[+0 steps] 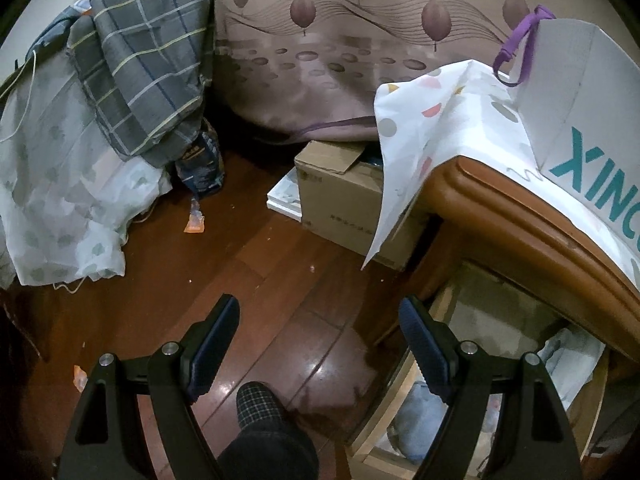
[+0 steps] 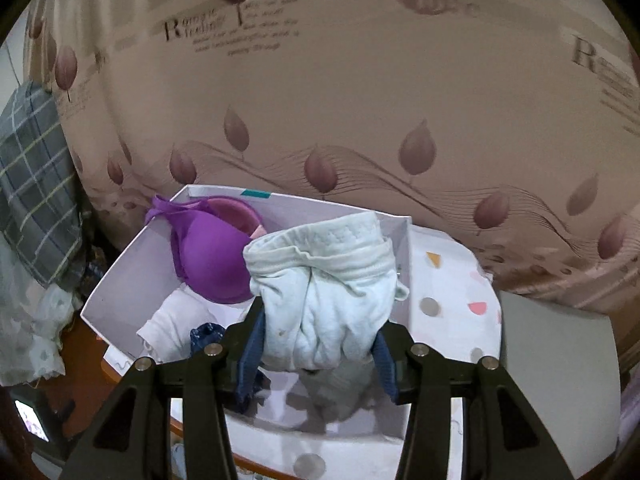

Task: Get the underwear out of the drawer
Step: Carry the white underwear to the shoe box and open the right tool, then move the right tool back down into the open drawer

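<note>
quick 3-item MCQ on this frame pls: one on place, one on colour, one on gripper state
1. The underwear in the right gripper is over:
A. the white box
B. the floor
C. the bed

2. The bra in the box is:
A. red
B. purple
C. black

3. The left gripper is:
A. shut on cloth
C. out of view
B. open, holding nothing

Key: 1 A, box walls surround it below; 2 B, its cups are purple; 3 B, only bare floor shows between its spread fingers.
</note>
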A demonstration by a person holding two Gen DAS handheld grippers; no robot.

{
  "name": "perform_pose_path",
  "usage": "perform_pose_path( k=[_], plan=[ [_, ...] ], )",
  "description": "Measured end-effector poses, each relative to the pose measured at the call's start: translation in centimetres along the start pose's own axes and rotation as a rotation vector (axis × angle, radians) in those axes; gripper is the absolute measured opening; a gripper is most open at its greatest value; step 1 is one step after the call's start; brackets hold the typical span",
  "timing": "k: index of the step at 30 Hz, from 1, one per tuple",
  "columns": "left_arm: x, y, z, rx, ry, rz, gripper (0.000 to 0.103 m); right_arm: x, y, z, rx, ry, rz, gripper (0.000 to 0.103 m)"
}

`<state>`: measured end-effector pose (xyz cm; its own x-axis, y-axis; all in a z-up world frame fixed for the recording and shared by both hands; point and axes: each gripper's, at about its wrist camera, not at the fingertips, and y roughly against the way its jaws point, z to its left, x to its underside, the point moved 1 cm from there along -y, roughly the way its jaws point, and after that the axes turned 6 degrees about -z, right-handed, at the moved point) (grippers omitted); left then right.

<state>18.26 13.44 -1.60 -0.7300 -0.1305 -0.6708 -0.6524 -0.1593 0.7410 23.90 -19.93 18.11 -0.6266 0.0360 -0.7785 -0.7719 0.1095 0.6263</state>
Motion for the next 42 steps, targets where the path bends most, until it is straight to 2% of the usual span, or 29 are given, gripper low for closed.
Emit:
perform_pose_path(
  k=[8, 11, 15, 18, 24, 27, 28, 30, 34, 39, 42],
  plan=[
    [-0.3, -0.3, 1.5, -0.022, 0.066, 0.015, 0.079, 0.5, -4.8, 1.2, 0.012, 0.031, 0.111, 0.051],
    [-0.3, -0.5, 1.5, -0.021, 0.071, 0.024, 0.079, 1.0, -5.7, 1.1, 0.004, 0.02, 0.143, 0.054],
    [-0.3, -0.5, 1.5, -0.021, 0.062, 0.028, 0.079, 1.5, -6.2, 1.4, 0.018, 0.031, 0.151, 0.063],
    [-0.3, -0.6, 1.3, -0.015, 0.057, 0.03, 0.079, 1.5, -5.5, 1.2, 0.02, 0.011, 0.13, 0.071],
    [-0.1, -0.7, 0.7, -0.015, 0.047, 0.035, 0.079, 0.5, -2.0, 0.5, 0.001, -0.003, 0.077, 0.071],
    [-0.1, -0.5, 0.6, -0.009, 0.037, 0.029, 0.079, 1.4, 1.4, 0.3, -0.052, 0.002, 0.063, 0.072],
    [-0.1, -0.5, 0.5, -0.005, 0.034, 0.029, 0.079, 2.3, 2.6, 0.2, -0.073, 0.01, 0.078, 0.076],
    [0.0, -0.3, 0.3, 0.001, 0.026, 0.023, 0.079, 4.4, 4.5, 0.2, -0.122, 0.028, 0.109, 0.077],
    [0.2, 0.0, 0.0, 0.011, 0.012, 0.015, 0.079, 11.1, 5.9, 0.3, -0.157, 0.074, 0.25, 0.078],
    [0.3, 0.0, -0.5, 0.015, -0.013, 0.02, 0.08, 21.2, 2.9, 0.2, -0.148, 0.036, 0.495, 0.078],
    [0.3, -0.1, -0.4, 0.014, -0.013, 0.024, 0.08, 26.1, -0.2, -0.1, -0.128, -0.06, 0.618, 0.078]
  ],
)
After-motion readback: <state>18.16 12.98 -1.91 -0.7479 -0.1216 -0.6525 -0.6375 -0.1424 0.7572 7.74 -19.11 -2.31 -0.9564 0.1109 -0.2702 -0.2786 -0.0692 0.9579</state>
